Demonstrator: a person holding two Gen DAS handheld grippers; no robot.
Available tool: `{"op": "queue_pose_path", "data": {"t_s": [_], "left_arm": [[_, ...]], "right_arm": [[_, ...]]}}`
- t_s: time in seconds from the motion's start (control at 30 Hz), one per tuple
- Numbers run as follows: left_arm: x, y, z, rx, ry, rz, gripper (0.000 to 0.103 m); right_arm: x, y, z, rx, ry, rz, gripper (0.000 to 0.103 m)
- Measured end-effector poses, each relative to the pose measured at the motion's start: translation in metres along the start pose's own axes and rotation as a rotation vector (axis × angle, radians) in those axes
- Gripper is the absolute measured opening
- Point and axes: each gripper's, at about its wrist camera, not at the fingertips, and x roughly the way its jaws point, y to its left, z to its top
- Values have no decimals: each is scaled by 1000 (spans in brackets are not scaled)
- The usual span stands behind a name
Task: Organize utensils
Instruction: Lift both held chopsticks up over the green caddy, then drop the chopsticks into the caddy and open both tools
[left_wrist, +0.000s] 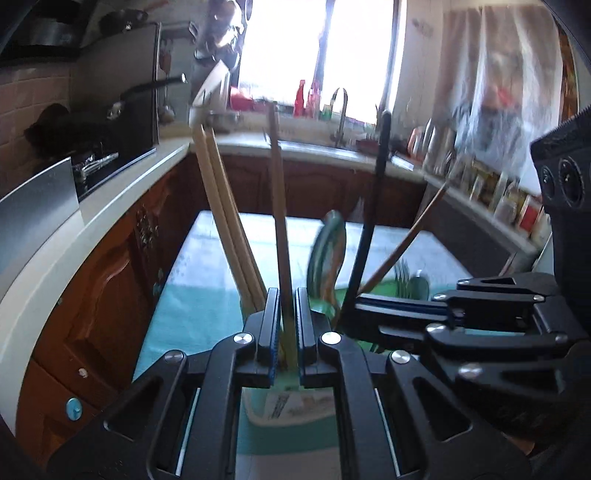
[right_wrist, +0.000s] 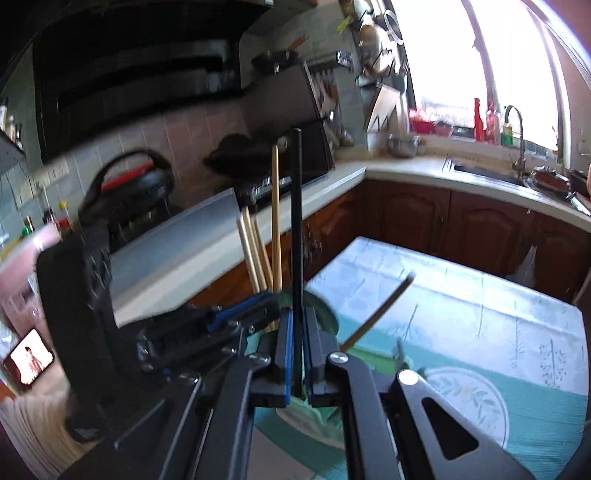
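Left gripper (left_wrist: 287, 325) jaws clamp a wooden chopstick (left_wrist: 279, 206), right gripper (right_wrist: 298, 350) jaws a black chopstick (right_wrist: 296, 236), both upright.

Both wrist views look down, close, sharing the table (left_wrist: 207, 236) and chopsticks (right_wrist: 275, 218).

Both the left gripper (left_wrist: 287, 314) and right gripper (right_wrist: 298, 332) are matte black linkages, with silver round screws and blue-edged finger pads.
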Motion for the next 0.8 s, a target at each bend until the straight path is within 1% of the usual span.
{"op": "queue_pose_path", "data": {"t_s": [0.03, 0.1, 0.13, 0.2, 0.23, 0.3, 0.37, 0.43, 0.5, 0.53, 0.67, 0.8], "left_arm": [[4, 1, -3, 1, 26, -4, 5], [0, -2, -5, 15, 30, -8, 7], [0, -4, -7, 25, 34, 0, 8], [-3, -8, -8, 34, 50, -2, 17], [-5, -10, -8, 34, 58, -8, 20], [-12, -16, -6, 33, 71, -13, 30], [-17, -23, -7, 39, 85, -12, 37], [-25, -31, -8, 39, 96, -24, 38], [-33, -39, -9, 47, 97, -14, 38], [-37, -43, -10, 46, 99, -21, 38], [-46, -52, -17, 4, 159, -66, 38], [-51, -58, -27, 2, 191, -60, 38]], "right_arm": [[4, 0, -4, -5, 24, 1, 5], [15, 2, -10, -20, 79, 4, 5], [20, 2, -15, -24, 106, 5, 6], [27, -2, -20, -10, 143, 13, 7], [28, -5, -21, 4, 151, 20, 7], [25, -10, -23, 38, 150, 30, 7], [18, -13, -26, 59, 145, 46, 7], [11, -16, -27, 69, 142, 51, 7], [3, -19, -29, 77, 140, 57, 7], [-3, -20, -31, 80, 141, 61, 7], [-16, -24, -35, 98, 157, 66, 7], [-27, -35, -43, 147, 188, 65, 7]]}}
